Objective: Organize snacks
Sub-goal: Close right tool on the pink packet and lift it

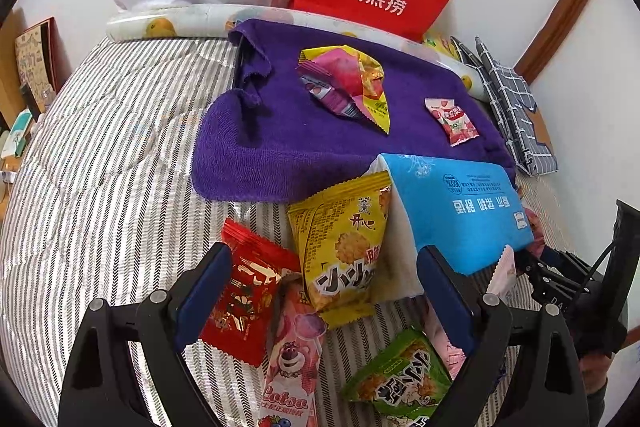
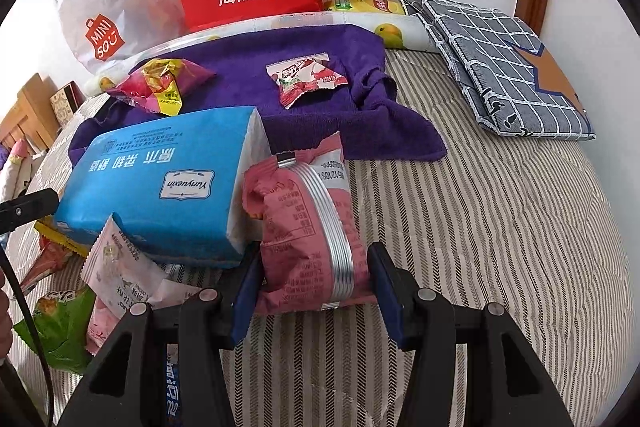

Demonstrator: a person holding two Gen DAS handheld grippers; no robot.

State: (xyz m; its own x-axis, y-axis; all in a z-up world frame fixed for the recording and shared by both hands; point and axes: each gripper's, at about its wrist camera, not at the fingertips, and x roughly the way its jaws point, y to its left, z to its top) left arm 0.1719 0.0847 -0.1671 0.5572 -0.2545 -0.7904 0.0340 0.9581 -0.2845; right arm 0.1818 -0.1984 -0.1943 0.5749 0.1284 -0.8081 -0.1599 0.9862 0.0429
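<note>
Pink snack packet (image 2: 308,227) stands lengthwise away from the camera on the striped bedding (image 2: 480,227), seemingly pinched by the right gripper (image 2: 312,283); left gripper (image 1: 324,291) gapes wide, empty.

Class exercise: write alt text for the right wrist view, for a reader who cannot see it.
The right hand-held gripper is shut on a pink snack packet above a striped bedspread. A blue tissue pack lies beside it, and two snacks rest on a purple towel beyond.

Tissue pack (image 2: 160,183) blocking purple towel (image 2: 248,95)
</note>
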